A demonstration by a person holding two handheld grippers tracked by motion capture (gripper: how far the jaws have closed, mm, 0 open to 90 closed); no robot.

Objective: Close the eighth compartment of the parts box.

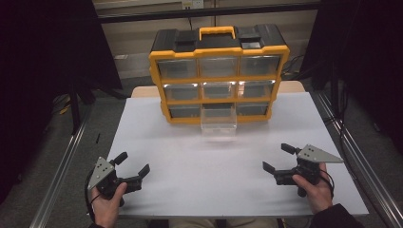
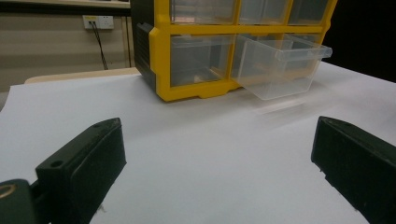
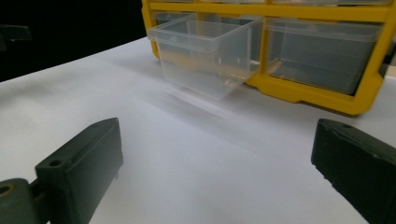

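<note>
Nearest, at seven o'clock, the left gripper (image 1: 134, 164) rests with jaws spread and empty; at five o'clock the right gripper (image 1: 278, 157) likewise. At twelve o'clock the yellow organizer (image 1: 218, 50) has its bottom-middle clear drawer (image 1: 218, 121) pulled out. Likely next: reach forward and push it shut squarely.

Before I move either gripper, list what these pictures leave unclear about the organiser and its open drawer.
- Open drawer: contents, if any, unreadable in the high view; clear plastic, too small.
- Organiser: upper rows cut off by the top edge in both gripper views.
- Closed drawers: contents blurred behind glare, high view.
</note>
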